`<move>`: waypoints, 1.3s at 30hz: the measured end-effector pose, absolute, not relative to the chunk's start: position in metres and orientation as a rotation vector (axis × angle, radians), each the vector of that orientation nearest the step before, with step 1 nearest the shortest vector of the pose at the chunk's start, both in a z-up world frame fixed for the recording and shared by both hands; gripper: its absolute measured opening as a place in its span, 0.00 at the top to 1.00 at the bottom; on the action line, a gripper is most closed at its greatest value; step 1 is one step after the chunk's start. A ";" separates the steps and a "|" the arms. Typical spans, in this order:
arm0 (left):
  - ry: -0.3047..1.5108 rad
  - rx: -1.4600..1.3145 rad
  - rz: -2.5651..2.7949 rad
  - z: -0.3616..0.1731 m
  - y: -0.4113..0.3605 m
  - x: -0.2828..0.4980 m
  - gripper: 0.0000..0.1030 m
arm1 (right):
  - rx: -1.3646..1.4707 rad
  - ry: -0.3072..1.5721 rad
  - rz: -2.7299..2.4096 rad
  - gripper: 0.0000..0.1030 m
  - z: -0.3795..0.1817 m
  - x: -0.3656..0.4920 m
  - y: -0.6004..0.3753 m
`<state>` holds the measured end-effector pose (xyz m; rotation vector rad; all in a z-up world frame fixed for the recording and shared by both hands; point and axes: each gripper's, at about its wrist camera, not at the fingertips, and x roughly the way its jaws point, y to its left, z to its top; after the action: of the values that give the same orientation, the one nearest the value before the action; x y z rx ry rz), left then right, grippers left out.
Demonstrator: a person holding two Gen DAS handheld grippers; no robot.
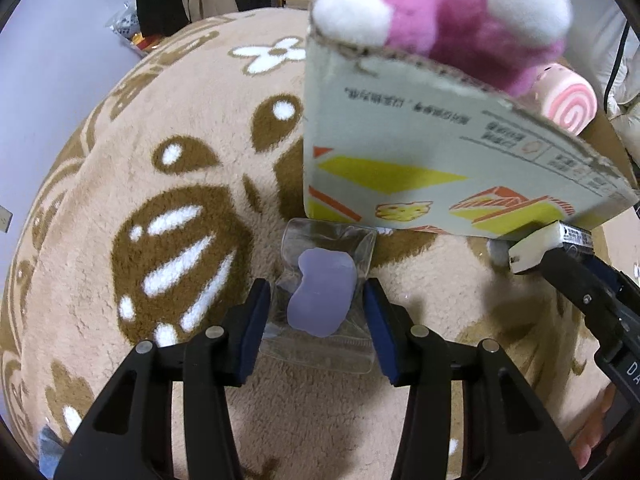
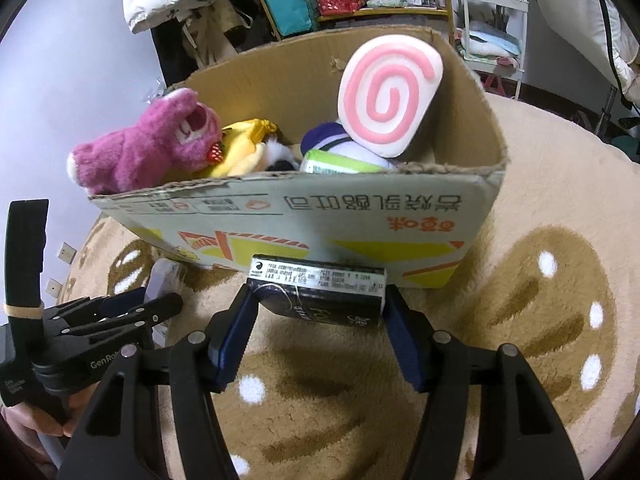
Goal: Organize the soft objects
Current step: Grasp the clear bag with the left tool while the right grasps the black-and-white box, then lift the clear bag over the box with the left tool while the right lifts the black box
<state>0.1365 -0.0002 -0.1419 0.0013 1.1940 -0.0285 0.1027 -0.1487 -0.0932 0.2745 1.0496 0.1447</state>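
In the left wrist view, my left gripper (image 1: 318, 300) sits at lower centre, its blue pads pinching a clear pouch (image 1: 324, 296) holding a lilac soft piece; the pouch's far end lies on the beige rug (image 1: 100, 280). The cardboard box (image 1: 420, 152) fills the upper right, with a pink plush bear (image 1: 460, 12) hanging over its rim. I judge the slick film could slide out if I lift fast, since the pads seem to bite mostly plastic.

In the right wrist view, my right gripper (image 2: 318, 312) at lower centre clamps a dark packet (image 2: 320, 296) just short of the box (image 2: 320, 220) wall. Inside lie the bear (image 2: 148, 144), a yellow plush (image 2: 240, 152) and a pink swirl cushion (image 2: 388, 96). The packet may catch on the near wall if I don't raise it enough, and the bear, perched on the upper left rim, could be knocked out.
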 end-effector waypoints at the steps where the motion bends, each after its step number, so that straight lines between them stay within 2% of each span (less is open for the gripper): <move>1: 1.182 0.001 -0.029 -0.139 0.000 0.134 0.55 | 0.273 1.045 0.147 0.35 -0.091 0.101 -0.149; 8: 1.088 0.018 -0.039 -0.111 0.001 0.118 0.55 | 0.273 0.988 0.163 0.35 -0.073 0.090 -0.149; 27: 0.546 0.045 0.012 0.001 0.001 0.053 0.55 | 0.208 0.729 0.162 0.35 -0.009 0.054 -0.144; 39: 0.459 0.090 -0.069 0.022 -0.010 0.072 0.55 | 0.218 0.610 0.144 0.35 0.018 0.060 -0.161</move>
<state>0.0723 -0.0096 0.0222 0.0897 0.4587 -0.0692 0.0597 -0.1607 0.0182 0.2182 0.6101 0.1439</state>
